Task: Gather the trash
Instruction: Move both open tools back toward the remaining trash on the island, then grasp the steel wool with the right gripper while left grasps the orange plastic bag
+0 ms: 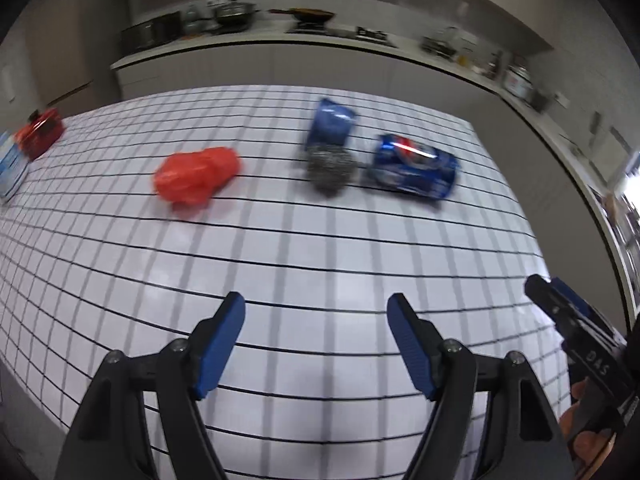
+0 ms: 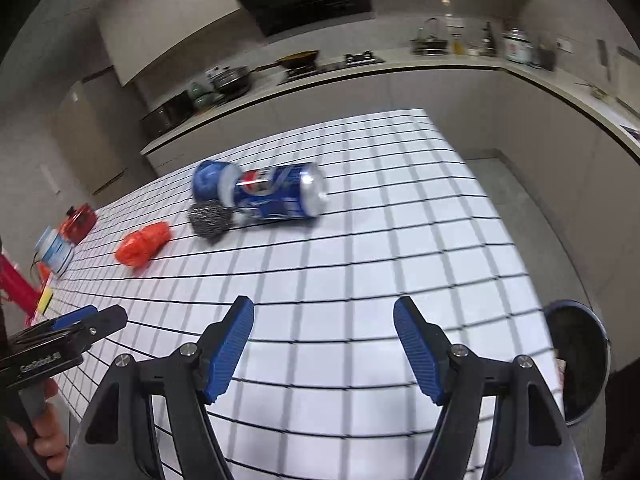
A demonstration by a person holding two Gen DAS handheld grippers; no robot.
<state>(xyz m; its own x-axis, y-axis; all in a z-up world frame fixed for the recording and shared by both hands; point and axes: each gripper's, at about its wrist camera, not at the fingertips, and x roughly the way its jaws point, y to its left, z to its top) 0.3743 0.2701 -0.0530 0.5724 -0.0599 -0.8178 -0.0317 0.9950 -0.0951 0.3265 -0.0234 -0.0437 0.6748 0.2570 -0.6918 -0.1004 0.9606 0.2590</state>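
Note:
A crumpled orange plastic bag (image 1: 197, 175) (image 2: 143, 242) lies on the gridded white table (image 1: 320, 248). To its right sit a steel-wool scourer (image 1: 330, 169) (image 2: 210, 219), a blue wrapper (image 1: 330, 123) (image 2: 206, 179) behind it, and a blue soda can (image 1: 412, 168) (image 2: 276, 195) on its side. My left gripper (image 1: 316, 306) hovers open over the near table, nothing between its blue pads. My right gripper (image 2: 324, 310) is also open and empty above the table. Each gripper shows at the edge of the other's view: the right gripper (image 1: 560, 300) and the left gripper (image 2: 92, 318).
A red container (image 1: 40, 133) (image 2: 79, 221) and a white-blue tub (image 2: 54, 250) stand at the table's far left. A dark round bin (image 2: 578, 360) sits off the table's right edge. A kitchen counter (image 1: 280, 42) with pots runs behind. A hand (image 2: 44, 440) holds the left gripper's handle.

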